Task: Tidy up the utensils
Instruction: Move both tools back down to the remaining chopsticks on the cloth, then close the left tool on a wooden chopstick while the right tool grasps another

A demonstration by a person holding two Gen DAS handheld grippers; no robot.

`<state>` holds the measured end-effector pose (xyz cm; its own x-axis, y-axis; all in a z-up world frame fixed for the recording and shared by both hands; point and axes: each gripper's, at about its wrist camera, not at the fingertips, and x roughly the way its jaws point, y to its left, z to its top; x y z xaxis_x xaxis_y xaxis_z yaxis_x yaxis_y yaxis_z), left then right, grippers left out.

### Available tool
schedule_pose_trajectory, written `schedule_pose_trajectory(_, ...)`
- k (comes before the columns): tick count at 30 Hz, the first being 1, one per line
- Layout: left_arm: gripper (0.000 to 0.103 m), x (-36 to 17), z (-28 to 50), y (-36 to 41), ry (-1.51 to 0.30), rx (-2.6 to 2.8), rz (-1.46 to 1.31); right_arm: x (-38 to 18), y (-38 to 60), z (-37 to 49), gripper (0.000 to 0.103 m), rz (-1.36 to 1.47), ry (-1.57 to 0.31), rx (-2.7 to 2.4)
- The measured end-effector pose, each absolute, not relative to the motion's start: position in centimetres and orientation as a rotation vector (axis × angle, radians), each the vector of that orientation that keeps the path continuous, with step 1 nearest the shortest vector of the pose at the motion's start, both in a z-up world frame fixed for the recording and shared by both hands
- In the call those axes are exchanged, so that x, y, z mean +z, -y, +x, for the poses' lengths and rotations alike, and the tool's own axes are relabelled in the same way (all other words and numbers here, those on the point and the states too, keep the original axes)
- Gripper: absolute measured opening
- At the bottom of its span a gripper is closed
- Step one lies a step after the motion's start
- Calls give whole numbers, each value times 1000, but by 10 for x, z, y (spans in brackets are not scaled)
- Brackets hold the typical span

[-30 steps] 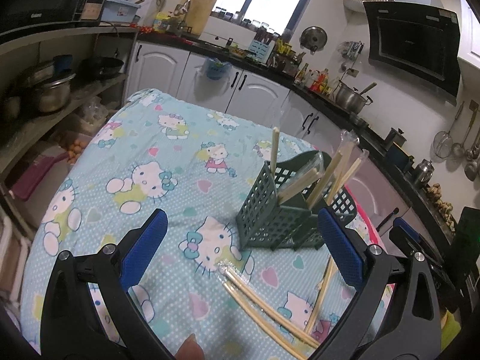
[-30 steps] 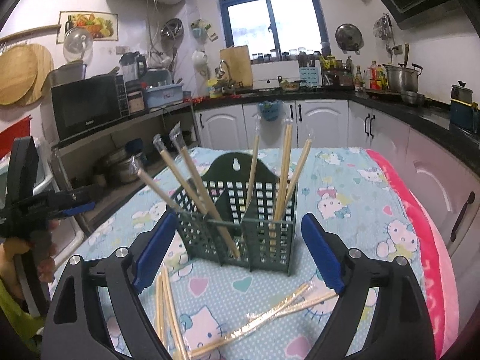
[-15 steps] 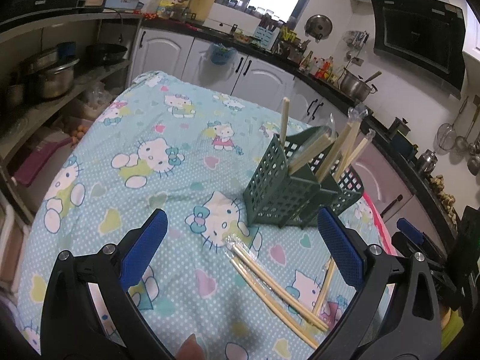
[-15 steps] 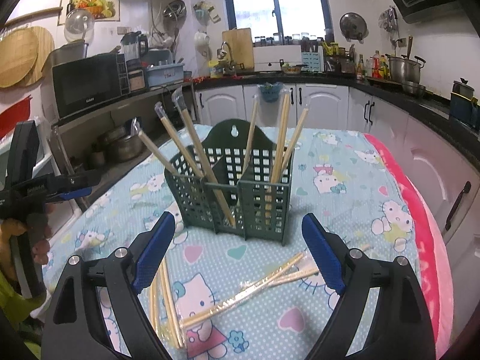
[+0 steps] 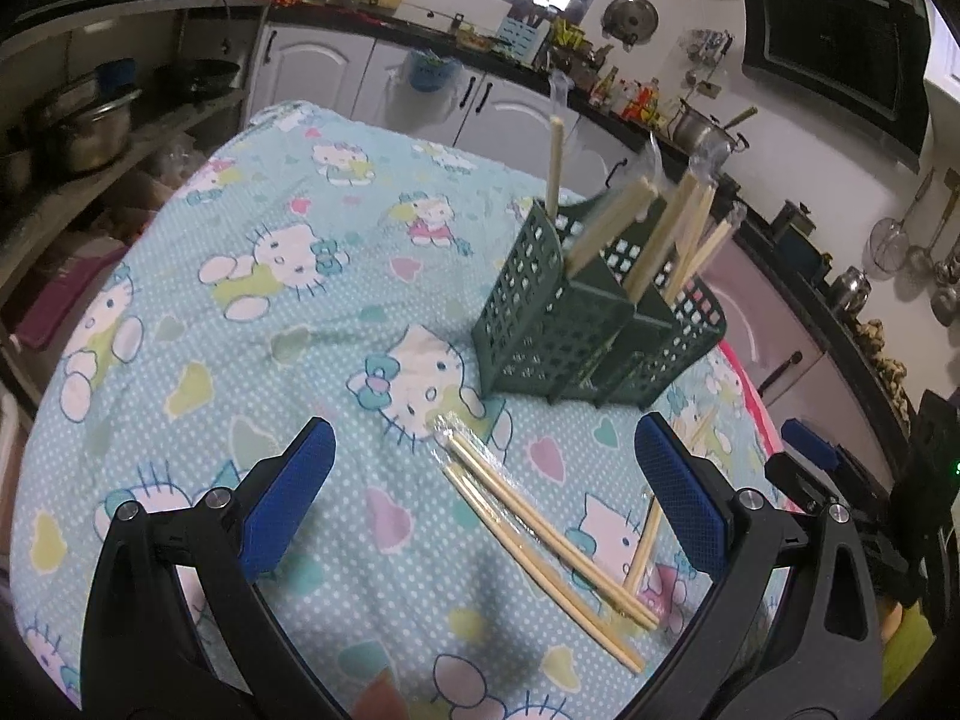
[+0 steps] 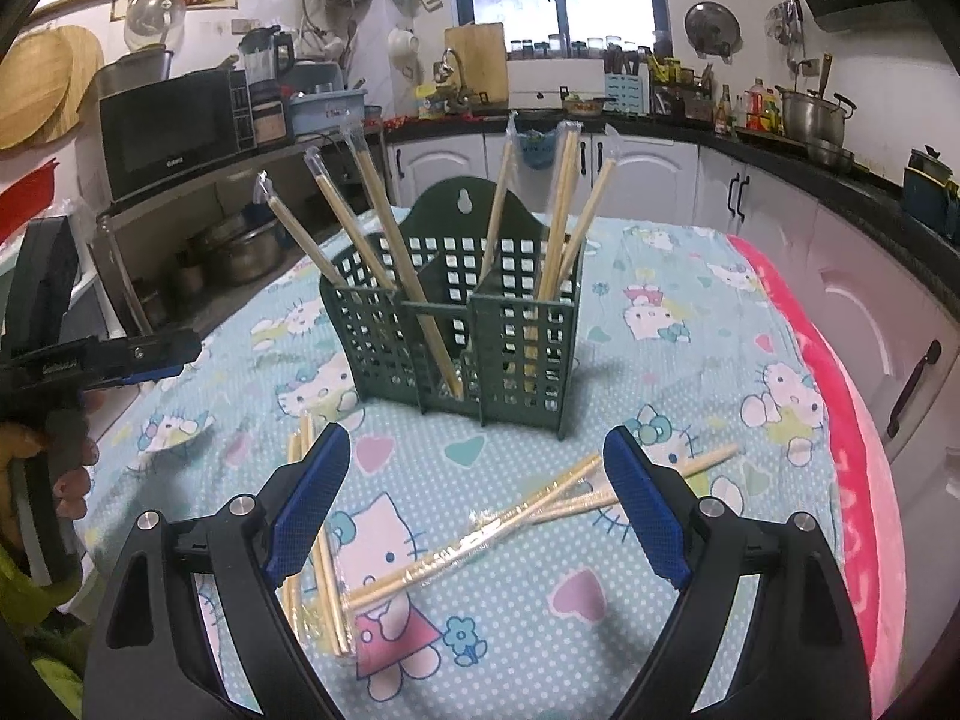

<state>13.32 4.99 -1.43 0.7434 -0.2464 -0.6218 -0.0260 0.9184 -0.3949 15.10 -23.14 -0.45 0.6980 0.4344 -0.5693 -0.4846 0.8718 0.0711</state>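
A dark green utensil caddy stands on the table with several plastic-wrapped chopstick pairs upright in its compartments. More wrapped chopstick pairs lie flat on the cloth in front of it, under my left gripper, which is open and empty above them. In the right wrist view loose wrapped pairs lie between the fingers of my right gripper, also open and empty; another bundle lies by its left finger.
The table has a light blue Hello Kitty cloth with a pink edge at the right. Kitchen cabinets, shelves with pots and a microwave surround it. The other gripper shows at each view's edge.
Both grippers have lowered and tilted down toward the loose chopsticks on the cloth; the caddy sits higher in both views. Both stay open and empty.
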Motion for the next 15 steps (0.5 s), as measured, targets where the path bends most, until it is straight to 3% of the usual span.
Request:
schedule_pose_trajectory(12,92,-39,139,-31,-819,-170,-369,-25,241,166,84,-79,-696,472)
schedule_pose_trajectory(15,77,-47,142,-27,-850,-185,-366,-29,244,171,84,-71,-710,460)
